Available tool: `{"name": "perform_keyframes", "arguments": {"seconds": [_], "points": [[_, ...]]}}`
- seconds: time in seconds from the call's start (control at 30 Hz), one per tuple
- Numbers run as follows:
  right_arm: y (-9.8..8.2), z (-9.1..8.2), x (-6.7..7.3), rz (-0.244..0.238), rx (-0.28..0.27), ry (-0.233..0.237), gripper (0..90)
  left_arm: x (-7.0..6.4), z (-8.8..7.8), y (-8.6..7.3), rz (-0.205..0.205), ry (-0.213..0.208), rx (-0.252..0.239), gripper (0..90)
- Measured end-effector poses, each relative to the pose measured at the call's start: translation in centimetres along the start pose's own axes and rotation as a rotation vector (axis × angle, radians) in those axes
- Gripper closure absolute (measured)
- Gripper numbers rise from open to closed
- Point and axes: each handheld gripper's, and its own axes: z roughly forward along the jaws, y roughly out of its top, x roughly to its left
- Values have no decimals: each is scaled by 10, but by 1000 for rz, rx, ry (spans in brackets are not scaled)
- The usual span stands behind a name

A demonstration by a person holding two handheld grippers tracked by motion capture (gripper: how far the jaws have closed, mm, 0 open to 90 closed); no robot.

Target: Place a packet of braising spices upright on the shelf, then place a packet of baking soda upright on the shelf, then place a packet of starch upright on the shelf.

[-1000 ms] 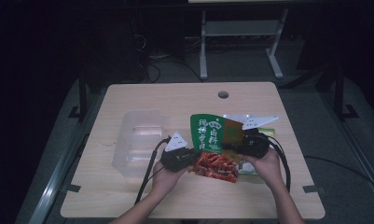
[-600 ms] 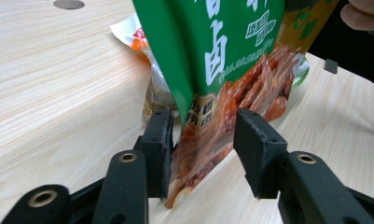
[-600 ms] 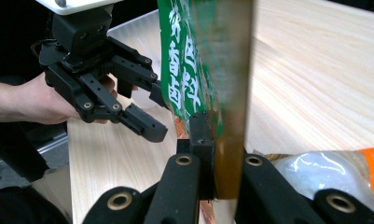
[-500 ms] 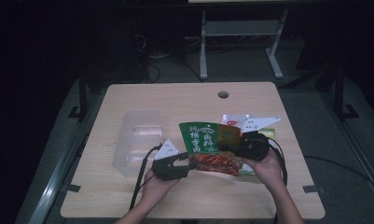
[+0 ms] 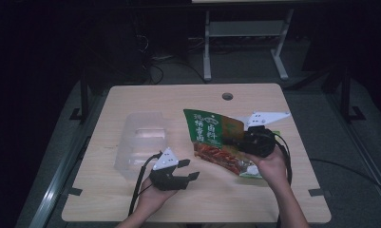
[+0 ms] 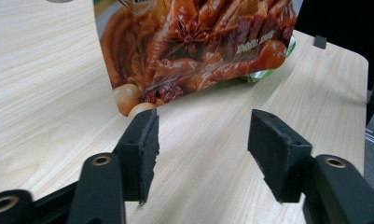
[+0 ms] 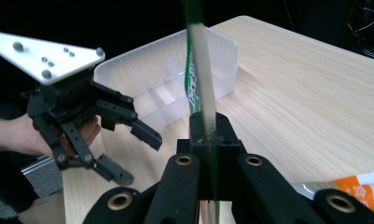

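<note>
Bare table [image 5: 131, 102] behind bin [image 5: 140, 142], prob.

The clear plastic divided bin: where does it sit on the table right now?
In the high view, the clear plastic divided bin sits on the left part of the wooden table, just beyond the open left tool and left of the green and red food pouch.

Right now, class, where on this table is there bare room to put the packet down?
Bare wood lies along the far edge around the cable hole, and on the near strip beside the open left claw. The middle is crowded: clear bin, and the packet gripped in the right claw.
</note>
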Motion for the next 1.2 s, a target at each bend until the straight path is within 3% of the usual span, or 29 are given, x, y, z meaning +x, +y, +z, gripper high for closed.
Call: {"name": "perform_keyframes", "arguments": {"seconds": [0.17, 0.3, 0.67, 0.83, 1.03, 1.2], "points": [[13, 4, -1, -5, 23, -5, 895, -6, 5, -2, 7, -19, -8, 352], [23, 10, -3, -17, 42, -24, 895, -10, 6, -2, 64, -20, 1, 337], [50, 24, -10, -20, 40, -18, 894, -10, 7, -2, 30, -35, -6, 306], [55, 29, -12, -30, 59, -34, 894, -10, 8, -2, 34, -38, -10, 306], [57, 35, -12, -22, 59, -19, 894, -13, 9, -2, 64, -43, 11, 304], [63, 41, -12, -40, 64, -17, 894, -15, 11, -3, 61, -47, 24, 301]]}}
